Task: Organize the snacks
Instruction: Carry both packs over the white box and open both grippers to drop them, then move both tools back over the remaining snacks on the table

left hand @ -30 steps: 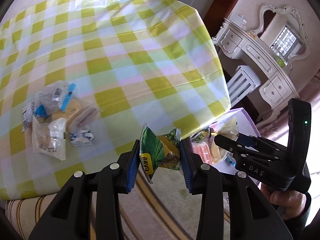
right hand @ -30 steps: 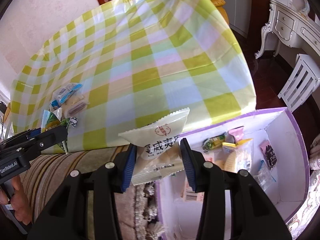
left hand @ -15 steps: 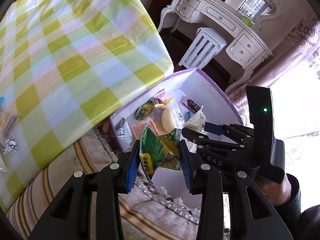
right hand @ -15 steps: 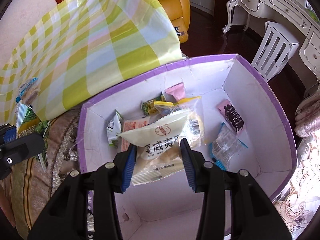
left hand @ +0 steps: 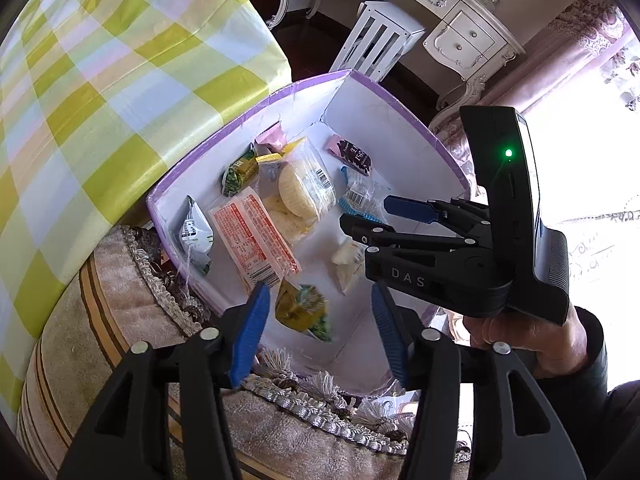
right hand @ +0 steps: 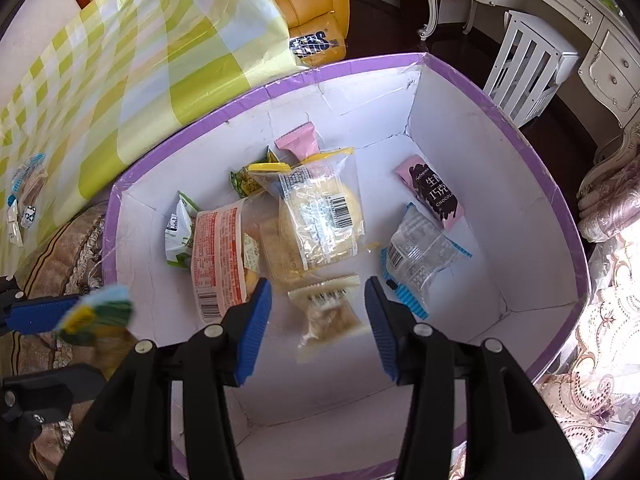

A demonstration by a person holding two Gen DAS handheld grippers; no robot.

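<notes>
Left gripper (left hand: pixel 320 296): points steeply down over near corner of purple-rimmed box (left hand: pixel 240 120), jaws just been opening, now standing moderately apart, pads clear of green packet (left hand: pixel 302 310) seen between them. Same packet a mere blur in right wrist view, beside the blue pad at the left edge; cannot tell whether yet lying on the box floor.

Right gripper (right hand: pixel 317 286): also aimed steeply down into the box, jaws likewise just been opening, now moderately apart, pressing nothing; pale packet (right hand: pixel 328 312) lying loose on the white floor between them. Held by a hand (left hand: pixel 532 340), dark sleeve at the wrist, shown in left wrist view only.

Only in right wrist view: orange armchair (right hand: pixel 316 4) beyond the checked tablecloth (right hand: pixel 132 80), and a few snacks (right hand: pixel 24 196) left on the cloth, too small to count.

Counted in the box, left to right: one green-white pouch, one red-white pack, one small green packet, one pink packet, one clear bag with a round cake, one clear blue-edged packet, one pink chocolate bar. Seven, besides the two named above.

White stool (right hand: pixel 524 72) beyond the box in both views.
</notes>
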